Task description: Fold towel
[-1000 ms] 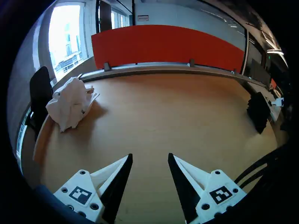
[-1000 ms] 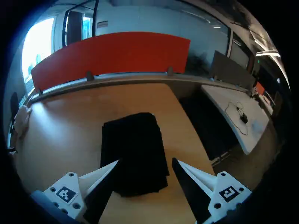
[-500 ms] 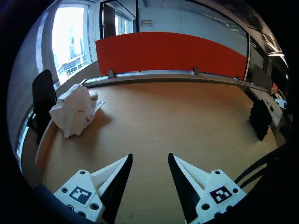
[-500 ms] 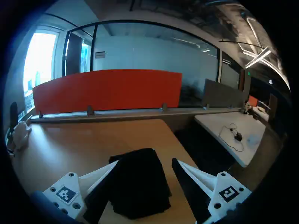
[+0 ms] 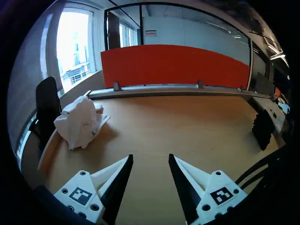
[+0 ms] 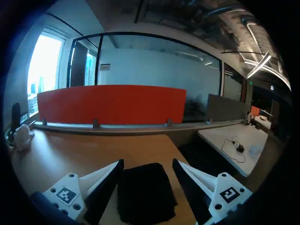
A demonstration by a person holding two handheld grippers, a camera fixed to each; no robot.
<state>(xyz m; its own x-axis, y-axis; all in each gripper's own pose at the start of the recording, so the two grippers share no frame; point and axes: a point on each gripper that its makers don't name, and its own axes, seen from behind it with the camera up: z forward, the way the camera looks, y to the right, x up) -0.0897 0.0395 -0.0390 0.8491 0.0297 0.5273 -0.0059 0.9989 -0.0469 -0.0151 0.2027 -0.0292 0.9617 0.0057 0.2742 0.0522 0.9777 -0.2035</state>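
On the wooden table, a crumpled white towel is seen far off to the left, well apart from the left gripper. Its jaws are held wide open and nothing is gripped. A folded black towel is seen lying flat near the right gripper, whose jaws are also spread open and empty.

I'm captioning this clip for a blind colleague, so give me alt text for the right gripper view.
The right gripper, open and holding nothing, hovers above a folded black towel lying flat on a wooden desk. A red divider panel runs along the desk's far edge, and a crumpled white towel sits at the far left.
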